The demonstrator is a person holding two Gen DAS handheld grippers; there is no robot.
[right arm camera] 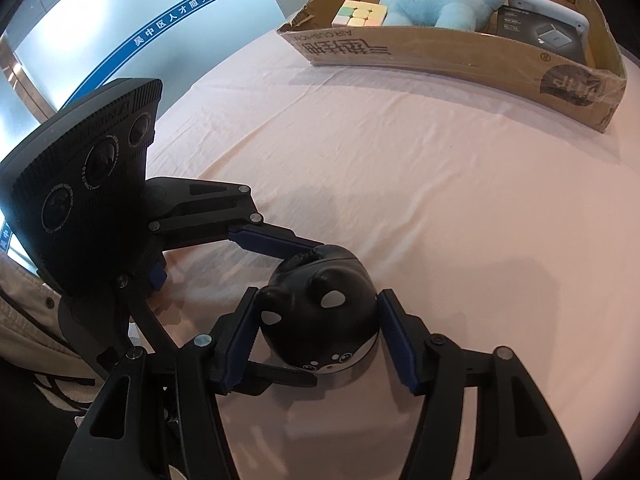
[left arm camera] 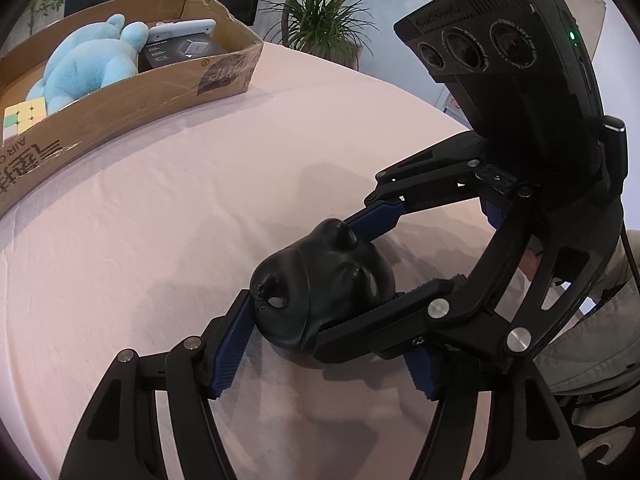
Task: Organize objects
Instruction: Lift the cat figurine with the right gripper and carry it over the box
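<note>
Resting on the pink cloth (left arm camera: 200,200), the black toy (left arm camera: 320,288) is grasped by both grippers' fingers (left arm camera: 232,344).

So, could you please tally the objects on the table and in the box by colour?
Black: 1, the round animal toy on the pink cloth, between both grippers.
Light blue: 1, the plush toy in the cardboard box.
Pastel multicolour: 1, the puzzle cube.
Dark grey: 1, the flat package.
Total: 4.
</note>
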